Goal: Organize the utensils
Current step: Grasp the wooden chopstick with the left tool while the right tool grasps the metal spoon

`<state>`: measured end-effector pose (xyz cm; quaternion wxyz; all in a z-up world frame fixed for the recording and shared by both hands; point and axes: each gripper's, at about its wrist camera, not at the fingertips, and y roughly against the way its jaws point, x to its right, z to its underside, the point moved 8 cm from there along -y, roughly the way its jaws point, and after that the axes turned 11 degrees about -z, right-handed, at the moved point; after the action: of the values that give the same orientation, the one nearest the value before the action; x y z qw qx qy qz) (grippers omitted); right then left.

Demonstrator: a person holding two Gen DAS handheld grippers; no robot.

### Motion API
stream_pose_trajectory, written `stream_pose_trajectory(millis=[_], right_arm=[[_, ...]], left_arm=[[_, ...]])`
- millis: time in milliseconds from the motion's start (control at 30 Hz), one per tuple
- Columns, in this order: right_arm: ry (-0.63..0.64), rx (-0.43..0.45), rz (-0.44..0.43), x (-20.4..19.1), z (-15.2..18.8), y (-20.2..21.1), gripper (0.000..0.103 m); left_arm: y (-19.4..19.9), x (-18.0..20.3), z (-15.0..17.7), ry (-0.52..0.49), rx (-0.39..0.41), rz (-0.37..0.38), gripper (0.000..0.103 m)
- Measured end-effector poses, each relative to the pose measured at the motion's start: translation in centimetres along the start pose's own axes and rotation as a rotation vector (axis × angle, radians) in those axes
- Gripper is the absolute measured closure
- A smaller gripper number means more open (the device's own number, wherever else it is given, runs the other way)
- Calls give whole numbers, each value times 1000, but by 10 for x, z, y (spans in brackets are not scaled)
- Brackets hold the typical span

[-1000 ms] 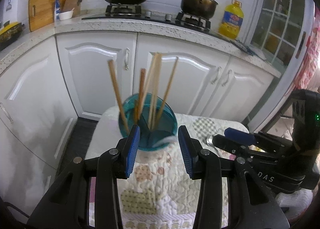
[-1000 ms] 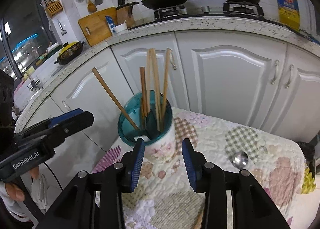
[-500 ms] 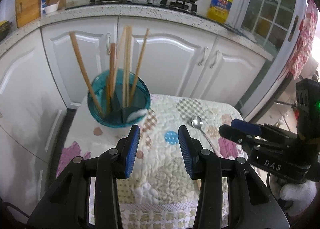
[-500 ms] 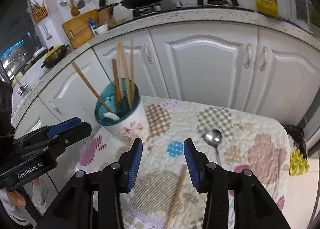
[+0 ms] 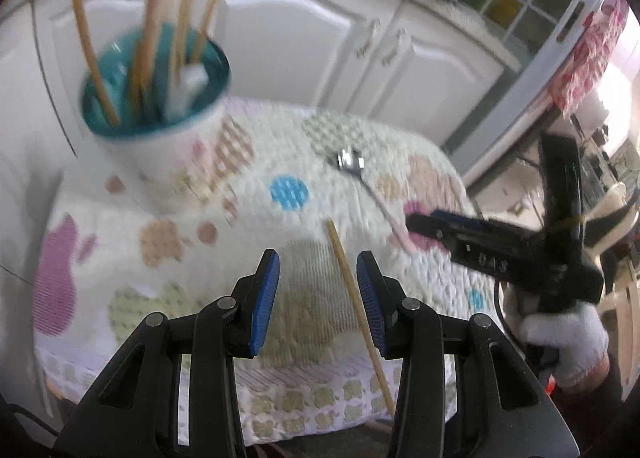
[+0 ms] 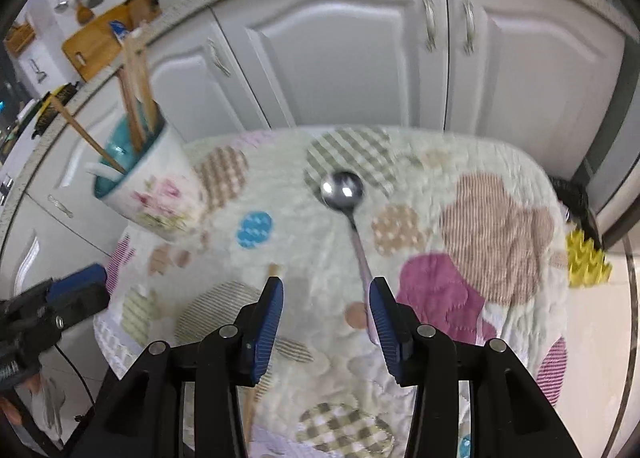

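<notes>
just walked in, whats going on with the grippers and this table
A person is tidying utensils with a handheld gripper in each hand. The left gripper is open over a loose chopstick lying on the quilted cloth. The right gripper is open just short of the handle of a metal spoon; neither utensil is gripped. The cup already holds several chopsticks.

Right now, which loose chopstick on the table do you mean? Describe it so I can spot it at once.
Start at the quilted tablecloth and its flowered cup full of upright chopsticks. Near the front edge, one wooden chopstick lies flat on a greenish patch, left of the metal spoon. It is the only chopstick lying down.
</notes>
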<state>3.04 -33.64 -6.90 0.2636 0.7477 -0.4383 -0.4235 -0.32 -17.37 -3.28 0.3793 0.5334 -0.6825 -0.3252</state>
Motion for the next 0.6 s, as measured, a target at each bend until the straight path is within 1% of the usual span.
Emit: stream_pose_trajectory(millis=[133, 333, 500, 600], right_arm=[[-4, -35, 10, 11, 6, -15, 60], [-15, -36, -2, 19, 3, -26, 60], [2, -40, -14, 23, -11, -37, 60], [16, -42, -21, 27, -28, -47, 60]], left_arm=[[-21, 5, 11, -2, -56, 13, 64], [-48, 15, 13, -1, -104, 36, 64], [-72, 30, 7, -41, -127, 43, 64], [-83, 34, 5, -43, -143, 45, 64]])
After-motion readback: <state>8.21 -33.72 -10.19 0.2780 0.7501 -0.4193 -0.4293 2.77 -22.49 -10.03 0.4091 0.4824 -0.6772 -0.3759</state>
